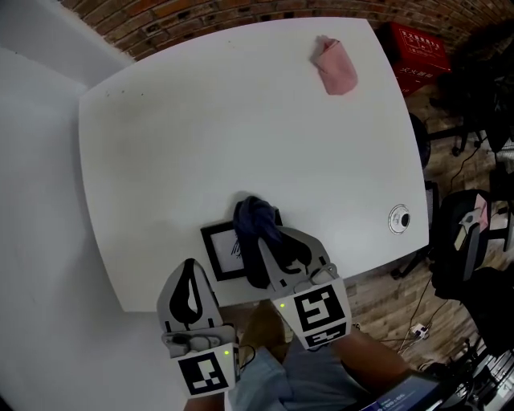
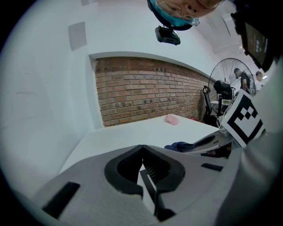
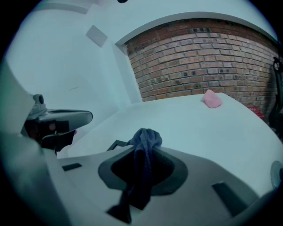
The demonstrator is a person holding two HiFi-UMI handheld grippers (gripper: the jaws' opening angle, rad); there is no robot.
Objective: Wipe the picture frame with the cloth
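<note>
Grips a dark blue cloth (image 3: 148,137) in the right tongs (image 3: 141,150), tips pressed together on it. Soft, crumpled fabric with a fine woven texture, bunched into a rounded knob above the tips, with a limp tail hanging down through the dark padded hollow between the grey arms. From the head view, sits over the right side of the picture frame (image 1: 225,250); cannot tell whether it touches.

Keeps nothing in the left tongs (image 2: 141,146): tips meeting, ribbed black teeth on the inner pad, smooth matt grey shells. Hovers just left of the frame, at the near edge of the counter (image 1: 241,120).

Frame: small, rectangular, thin black border, pale mat, faint dark mark at centre; flat on the counter close to the near edge.

Counter: smooth white top, rounded corners. Round metal-ringed grommet (image 1: 399,218) near the right edge. Far corner: pink cloth (image 1: 335,67), soft and rumpled, well apart from the frame.

Beyond: rough red brick wall (image 1: 201,20), plain white wall at left, red plastic crate (image 1: 418,52), wood-plank floor.
</note>
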